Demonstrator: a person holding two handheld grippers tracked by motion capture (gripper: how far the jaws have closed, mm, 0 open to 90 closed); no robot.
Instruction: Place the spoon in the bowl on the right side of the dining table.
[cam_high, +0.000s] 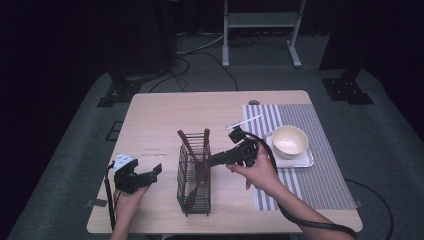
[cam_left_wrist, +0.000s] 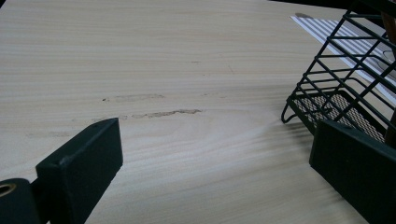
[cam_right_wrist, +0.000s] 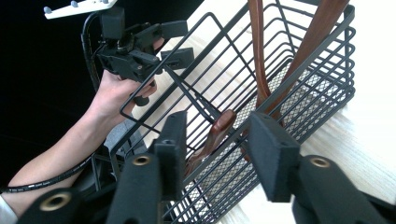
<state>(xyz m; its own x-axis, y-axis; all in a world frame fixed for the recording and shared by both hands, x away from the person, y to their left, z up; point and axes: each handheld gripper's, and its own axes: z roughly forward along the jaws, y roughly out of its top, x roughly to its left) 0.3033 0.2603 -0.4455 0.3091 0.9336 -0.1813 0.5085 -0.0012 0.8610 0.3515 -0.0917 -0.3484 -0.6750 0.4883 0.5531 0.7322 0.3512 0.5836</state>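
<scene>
A pale wooden table (cam_high: 165, 112) stands on grey carpet in a dark room, with a white metal frame (cam_high: 260, 30) on the floor well beyond its far edge. Near the middle of the table stands a black wire basket (cam_high: 194, 172), and wooden utensils (cam_high: 199, 162) lean inside it.

To the basket's right lies a striped mat (cam_high: 320, 175), reaching the table's right edge; on it a cream bowl (cam_high: 289, 141) sits on a small tray (cam_high: 306, 161). A white spoon (cam_high: 244, 122) lies beyond the basket, on the mat's far left corner.

The right gripper (cam_high: 212, 160) reaches in at the basket's right side. In its own view its jaws stand partly apart, straddling the basket's wire rim and a wooden handle (cam_right_wrist: 215, 135), not visibly pressing on either.

The left gripper (cam_high: 154, 174) rests just left of the basket, near the table's front edge, its jaws wide apart over bare wood. Beyond the basket and to its left, the tabletop lies open.
</scene>
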